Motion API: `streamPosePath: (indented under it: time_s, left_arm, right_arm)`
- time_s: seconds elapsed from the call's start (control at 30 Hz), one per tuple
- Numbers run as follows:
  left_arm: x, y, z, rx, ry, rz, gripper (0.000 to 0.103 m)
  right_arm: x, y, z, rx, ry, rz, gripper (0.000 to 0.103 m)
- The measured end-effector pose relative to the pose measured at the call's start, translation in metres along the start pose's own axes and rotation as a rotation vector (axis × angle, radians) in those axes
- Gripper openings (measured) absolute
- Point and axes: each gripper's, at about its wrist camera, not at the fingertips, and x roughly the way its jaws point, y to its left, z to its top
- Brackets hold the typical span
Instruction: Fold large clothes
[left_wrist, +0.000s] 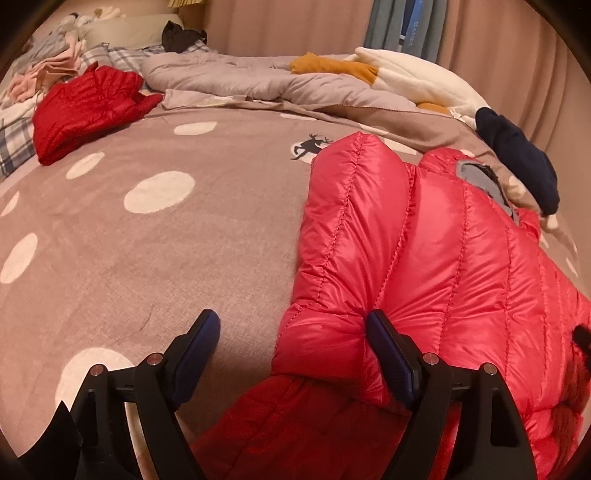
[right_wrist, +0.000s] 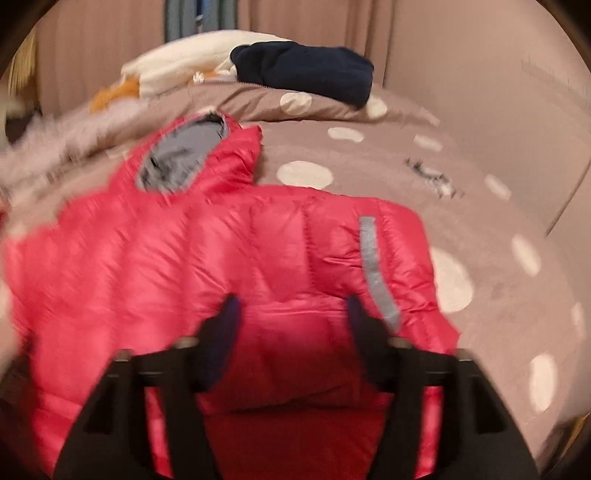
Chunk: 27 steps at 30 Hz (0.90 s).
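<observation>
Left wrist: red jacket (left_wrist: 424, 251) against spread left gripper (left_wrist: 293, 325).

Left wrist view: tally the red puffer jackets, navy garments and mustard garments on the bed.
Red puffer jackets: 2, one by the gripper, one folded farther off
Navy garments: 1
Mustard garments: 1
Total: 4

The right wrist view is all smeared, so the pink puffy jacket (right_wrist: 221, 266) under the right tool (right_wrist: 291, 306) looks fuzzy, and the little dark drawing (right_wrist: 432, 177) on the bed cover beyond that tool cannot be made out. In the left wrist view, the jacket (left_wrist: 424, 258) runs off the picture behind the left tool (left_wrist: 291, 325) and to its right. That tool's right finger (left_wrist: 391, 362) hides a bit of the jacket.
</observation>
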Motion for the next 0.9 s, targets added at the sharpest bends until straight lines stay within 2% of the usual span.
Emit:
streamPosePath:
  time_s: [0.03,0.1,0.17,0.2,0.27,0.37,0.6,0.77,0.9]
  left_arm:
    - [-0.002,0.000,-0.001,0.003,-0.004,0.005,0.081]
    - [-0.003,-0.001,-0.001,0.010,-0.009,0.017,0.081]
    - [-0.002,-0.002,-0.001,0.014,-0.008,0.020,0.081]
    - [-0.002,-0.001,-0.001,0.012,-0.008,0.016,0.081]
    - [-0.001,-0.001,0.000,0.010,-0.003,0.015,0.081]
    - [0.000,-0.004,0.001,0.023,-0.001,0.029,0.081]
    - [0.000,-0.008,0.001,0.040,-0.004,0.063,0.084]
    - [0.001,-0.012,0.002,0.048,-0.008,0.132,0.095]
    - [0.001,-0.013,0.001,0.051,-0.013,0.152,0.096]
  right_arm:
    - [-0.002,0.002,0.000,-0.003,-0.015,-0.007,0.084]
    - [-0.004,0.010,-0.003,-0.076,-0.067,-0.120,0.085]
    - [0.010,0.014,-0.015,-0.150,-0.084,-0.223,0.099]
    - [0.020,0.009,-0.020,-0.143,-0.063,-0.221,0.103]
    - [0.034,-0.011,-0.024,-0.032,-0.020,-0.110,0.103]
    - [0.036,-0.025,-0.024,0.044,-0.005,-0.033,0.103]
    - [0.041,-0.019,-0.026,0.027,-0.002,-0.047,0.103]
    - [0.042,-0.021,-0.025,0.031,-0.007,-0.043,0.103]
    - [0.040,-0.022,-0.025,0.034,-0.009,-0.040,0.103]
